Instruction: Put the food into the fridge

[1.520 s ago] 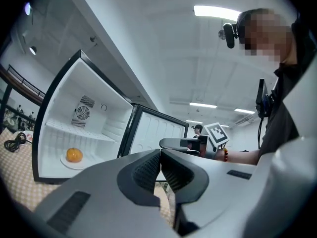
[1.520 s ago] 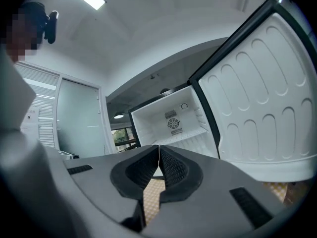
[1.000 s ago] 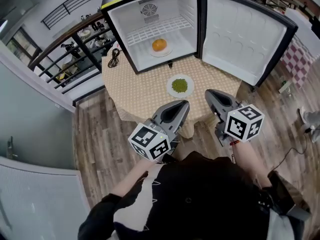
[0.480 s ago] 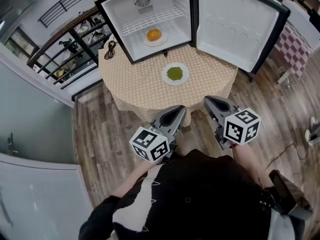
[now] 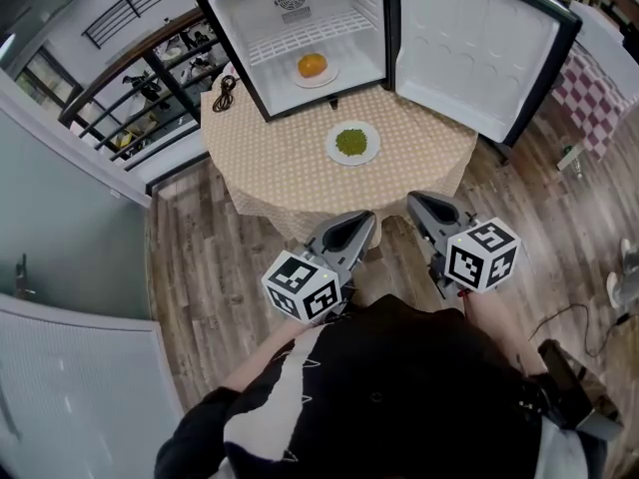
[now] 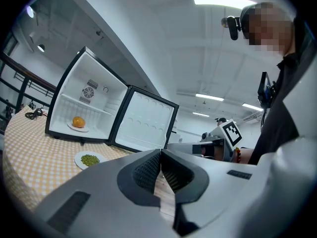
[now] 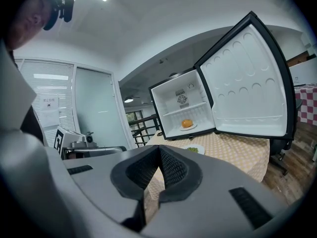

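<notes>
Left gripper point(image 6: 161, 152), grey with black ribbed pads: its jaws are pressed together, with nothing between them. The right gripper point(image 7: 159, 148) is the same, jaws together and empty.

Only the head view shows where they are. Both are held side by side over the brown wood plank floor point(image 5: 190, 257), just short of the near edge of the round table with a beige checked cloth point(image 5: 270, 163). Each gripper view catches the other gripper's marker cube off to one side.

On the table, a white plate of green food point(image 5: 351, 143) sits in front of the small black fridge with a white inside point(image 5: 262, 18), apart from it. The fridge door point(image 5: 469, 38) stands wide open on the right. Inside, under a white wire shelf point(image 5: 310, 36), a second white plate point(image 5: 318, 78) on the fridge floor holds a round orange food point(image 5: 313, 65). A black coiled cable point(image 5: 228, 93) lies on the table beside the fridge's left corner.
</notes>
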`<action>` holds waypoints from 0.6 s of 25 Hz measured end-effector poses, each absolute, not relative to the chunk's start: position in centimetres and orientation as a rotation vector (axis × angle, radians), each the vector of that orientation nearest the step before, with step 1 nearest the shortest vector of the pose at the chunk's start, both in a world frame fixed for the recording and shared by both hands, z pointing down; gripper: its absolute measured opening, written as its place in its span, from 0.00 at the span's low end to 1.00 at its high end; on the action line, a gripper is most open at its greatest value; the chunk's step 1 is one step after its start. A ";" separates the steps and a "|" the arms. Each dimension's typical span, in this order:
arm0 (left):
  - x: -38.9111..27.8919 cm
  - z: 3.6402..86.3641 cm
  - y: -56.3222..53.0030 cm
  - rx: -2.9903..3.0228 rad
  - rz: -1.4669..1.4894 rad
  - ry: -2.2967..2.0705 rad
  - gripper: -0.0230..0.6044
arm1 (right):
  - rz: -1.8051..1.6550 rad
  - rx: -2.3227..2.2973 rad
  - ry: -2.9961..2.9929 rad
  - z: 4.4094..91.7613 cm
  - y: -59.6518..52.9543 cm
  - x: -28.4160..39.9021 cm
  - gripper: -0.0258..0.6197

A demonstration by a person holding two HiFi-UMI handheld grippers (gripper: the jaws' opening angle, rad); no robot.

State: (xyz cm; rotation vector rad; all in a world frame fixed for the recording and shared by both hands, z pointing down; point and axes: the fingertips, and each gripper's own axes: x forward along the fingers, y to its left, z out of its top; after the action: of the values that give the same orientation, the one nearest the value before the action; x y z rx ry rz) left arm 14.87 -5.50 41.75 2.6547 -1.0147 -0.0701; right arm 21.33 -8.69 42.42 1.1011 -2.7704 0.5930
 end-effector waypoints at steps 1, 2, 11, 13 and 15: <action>14.9 41.8 -5.4 2.655 -0.069 -1.016 0.06 | 0.598 1.105 -2.765 42.6 -8.7 21.5 0.06; 14.9 41.8 -5.4 2.654 -0.068 -1.018 0.06 | 0.608 1.111 -2.759 42.7 -8.7 21.6 0.06; 15.3 41.8 -5.1 2.661 -0.063 -1.013 0.06 | 0.706 1.129 -2.780 42.7 -8.1 22.2 0.06; 15.5 41.9 -5.1 2.662 -0.062 -1.010 0.06 | 0.694 1.128 -2.776 42.8 -8.0 22.2 0.06; 15.6 41.8 -5.0 2.662 -0.063 -1.008 0.06 | 0.694 1.128 -2.774 42.8 -7.9 22.3 0.06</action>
State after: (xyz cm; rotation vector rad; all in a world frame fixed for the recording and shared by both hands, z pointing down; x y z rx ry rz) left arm 15.55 -5.01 41.83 2.6622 -1.0081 -0.0633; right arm 22.29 -7.87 42.80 1.1275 -2.7741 0.6939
